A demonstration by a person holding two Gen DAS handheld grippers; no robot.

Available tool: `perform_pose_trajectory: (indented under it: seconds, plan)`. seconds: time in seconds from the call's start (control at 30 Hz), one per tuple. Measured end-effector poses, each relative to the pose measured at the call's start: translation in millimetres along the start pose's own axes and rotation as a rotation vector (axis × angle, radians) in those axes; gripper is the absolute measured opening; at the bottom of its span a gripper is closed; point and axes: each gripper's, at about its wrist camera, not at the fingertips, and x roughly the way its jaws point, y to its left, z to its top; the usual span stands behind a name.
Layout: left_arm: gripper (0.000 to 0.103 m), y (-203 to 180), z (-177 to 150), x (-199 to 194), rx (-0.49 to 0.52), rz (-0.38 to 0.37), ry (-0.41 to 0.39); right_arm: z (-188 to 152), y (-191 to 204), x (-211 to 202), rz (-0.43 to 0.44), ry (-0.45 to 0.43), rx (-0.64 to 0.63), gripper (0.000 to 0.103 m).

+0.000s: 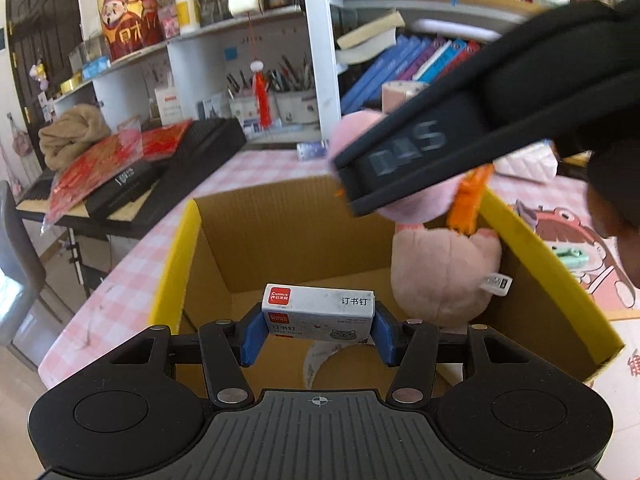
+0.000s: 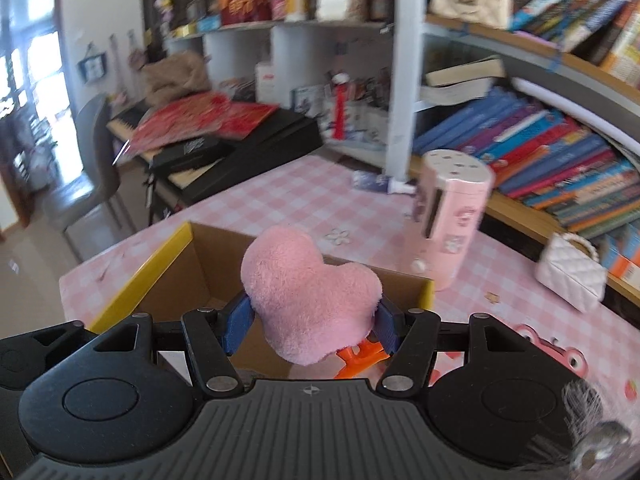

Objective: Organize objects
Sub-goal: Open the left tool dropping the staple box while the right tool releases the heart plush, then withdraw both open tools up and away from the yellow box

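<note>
Evidently both loads hang over the open cardboard box (image 1: 280, 232), ready for dropping in: the left hand-held gripper (image 1: 319, 330) clamps a staple box (image 1: 320, 304), the right hand-held gripper (image 2: 310, 330) clamps a pink plush toy (image 2: 310, 300).

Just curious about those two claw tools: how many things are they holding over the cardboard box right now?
2. A staples box sits in the left gripper; a pink plush toy sits in the right gripper. More may lie hidden in the cardboard box.

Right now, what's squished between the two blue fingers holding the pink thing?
A pink plush toy, clamped between the right gripper's blue pads over the cardboard box; the right wrist view shows it.
</note>
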Motion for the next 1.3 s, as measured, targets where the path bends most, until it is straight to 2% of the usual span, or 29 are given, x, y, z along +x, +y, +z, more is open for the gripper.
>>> perform_pose_trajectory:
  seconds: [0.27, 0.47, 0.5, 0.63, 0.8, 0.87, 0.93, 1.07, 1.3]
  plan:
    - [0.053, -7, -2, 12, 0.002, 0.019, 0.044, 7, 9, 39, 0.057, 0.085, -0.082, 0.059]
    - [0.056, -11, -3, 17, 0.005, 0.023, 0.078, 11, 13, 56, 0.068, 0.114, -0.123, 0.059]
    - [0.063, -11, -3, 17, 0.006, 0.020, 0.078, 12, 14, 58, 0.069, 0.117, -0.130, 0.059]
    - [0.074, -12, -3, 8, 0.008, 0.044, 0.046, 15, 16, 68, 0.069, 0.135, -0.154, 0.059]
    - [0.078, -9, -3, -3, -0.007, 0.073, 0.018, 15, 28, 76, 0.104, 0.168, -0.248, 0.060]
    - [0.084, -5, -3, -5, -0.026, 0.080, 0.009, 14, 31, 77, 0.114, 0.170, -0.270, 0.065]
    - [0.084, -1, -3, -7, -0.043, 0.077, 0.005, 14, 31, 77, 0.110, 0.169, -0.265, 0.074]
    - [0.086, 0, -2, -10, -0.046, 0.075, -0.006, 15, 25, 70, 0.116, 0.161, -0.211, 0.080]
    - [0.088, 2, -2, -22, -0.051, 0.061, -0.039, 12, 17, 42, 0.089, 0.116, -0.140, 0.081]
